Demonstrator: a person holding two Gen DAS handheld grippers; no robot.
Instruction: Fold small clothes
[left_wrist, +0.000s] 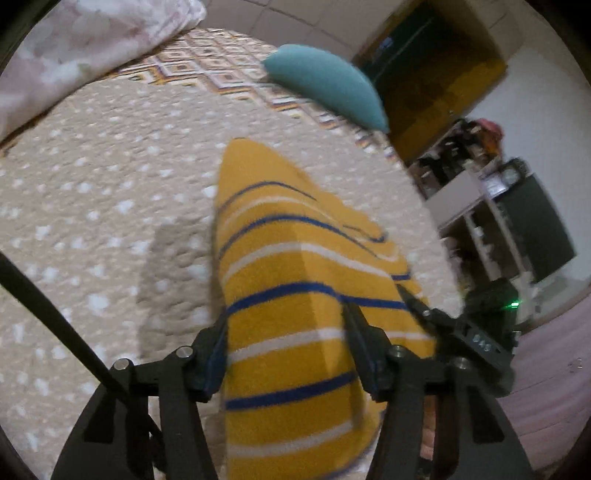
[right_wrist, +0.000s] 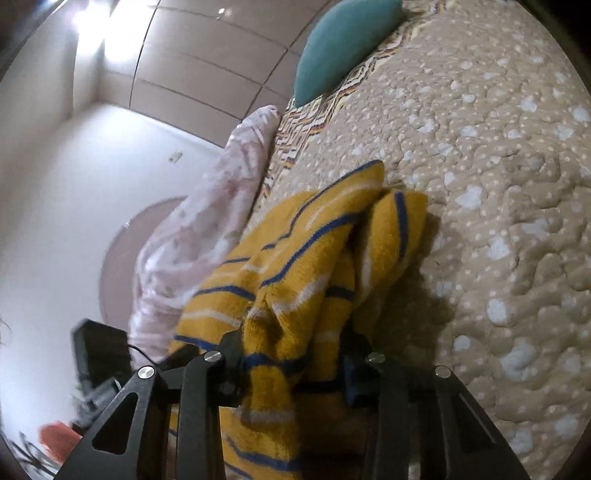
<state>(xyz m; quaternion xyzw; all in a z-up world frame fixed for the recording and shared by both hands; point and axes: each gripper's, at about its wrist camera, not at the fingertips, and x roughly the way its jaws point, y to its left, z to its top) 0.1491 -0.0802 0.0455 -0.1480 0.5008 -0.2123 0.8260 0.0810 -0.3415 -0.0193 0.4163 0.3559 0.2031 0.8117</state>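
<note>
One small garment was in play: a mustard-yellow striped top (left_wrist: 295, 295) with blue and white bands, lifted partly off the bed and running straight out from both claws. In the left wrist view its long axis ran away from the left claw (left_wrist: 284, 339), narrowing to a rounded end that lay toward the teal cushion (left_wrist: 325, 85). The cloth filled the gap between the half-spread jaws, and both pads appeared to press its edges, so I judged it held. In the right wrist view the same top (right_wrist: 295, 266) was bunched and doubled over the right claw (right_wrist: 291, 365), whose jaws stood at a middling spread with a thick wad of fabric caught between them; that also read as a grip. The right claw's fingertips (left_wrist: 413, 302) showed in the left view touching the garment's side just beside the left claw, so the two hands were close together at the near end and neither was clearly nearer the free far end.

Beneath lay a beige spotted bedspread (left_wrist: 110, 206) on the bed, with a patterned sheet (left_wrist: 207, 62) beyond it and a pale floral quilt (right_wrist: 207, 221) bundled along one edge. No container was in view; shelves (left_wrist: 480, 206) stood well apart, too blurred to read.
</note>
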